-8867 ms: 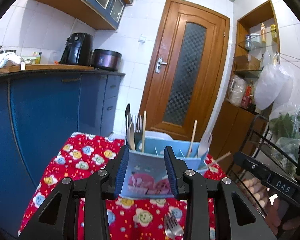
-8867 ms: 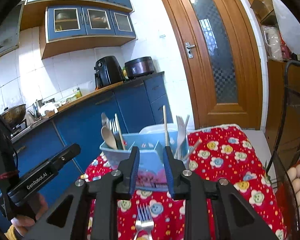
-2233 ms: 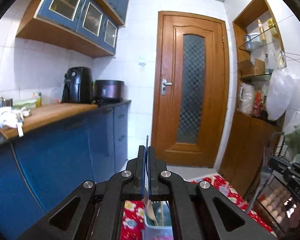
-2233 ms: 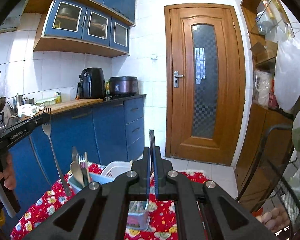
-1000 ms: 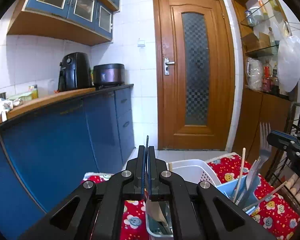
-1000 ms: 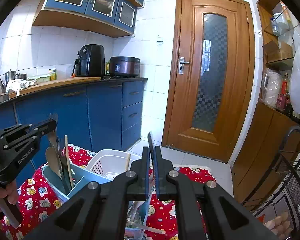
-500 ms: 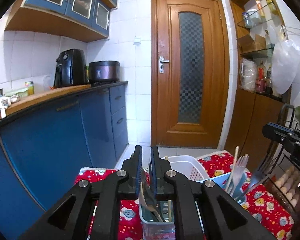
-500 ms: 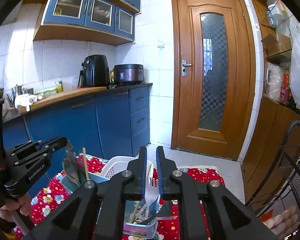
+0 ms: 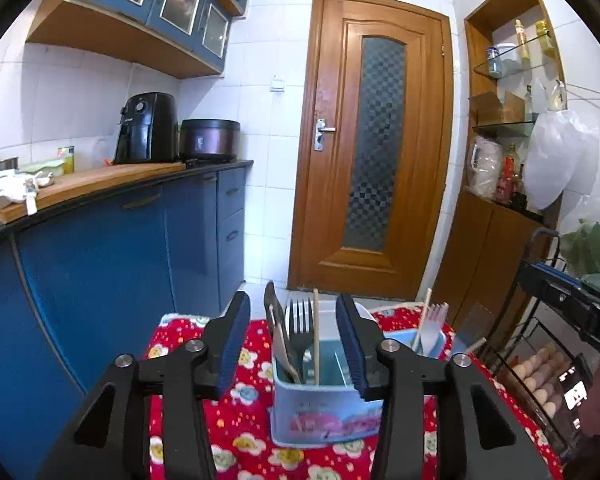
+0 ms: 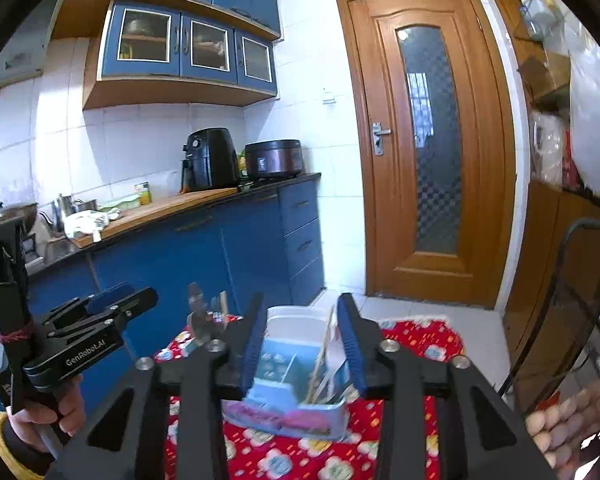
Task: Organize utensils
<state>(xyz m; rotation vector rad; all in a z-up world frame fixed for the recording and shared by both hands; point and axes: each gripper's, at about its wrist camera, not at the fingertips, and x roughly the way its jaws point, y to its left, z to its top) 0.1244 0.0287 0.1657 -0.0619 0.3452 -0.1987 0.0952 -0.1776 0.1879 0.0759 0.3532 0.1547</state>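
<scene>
along the left wall runs a blue cabinet (image 9: pixel 100 248) with an air fryer (image 9: pixel 146 128) on top. the left gripper (image 9: pixel 292 344) and right gripper (image 10: pixel 302 348), jaws just opened and holding nothing, frame the utensil caddy (image 9: pixel 320 412) mid-tablecloth (image 9: pixel 244 364); a white basket (image 10: pixel 292 316) stands behind, an egg rack (image 9: pixel 540 376) right.

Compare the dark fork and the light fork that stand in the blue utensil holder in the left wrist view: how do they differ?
The dark fork is black or dark grey; the light fork is pale, whitish. The dark fork stands at the near left end of the blue utensil holder, beside a wooden spatula; the light fork stands at the far right end, beside a chopstick. Both stand with tines up.
</scene>
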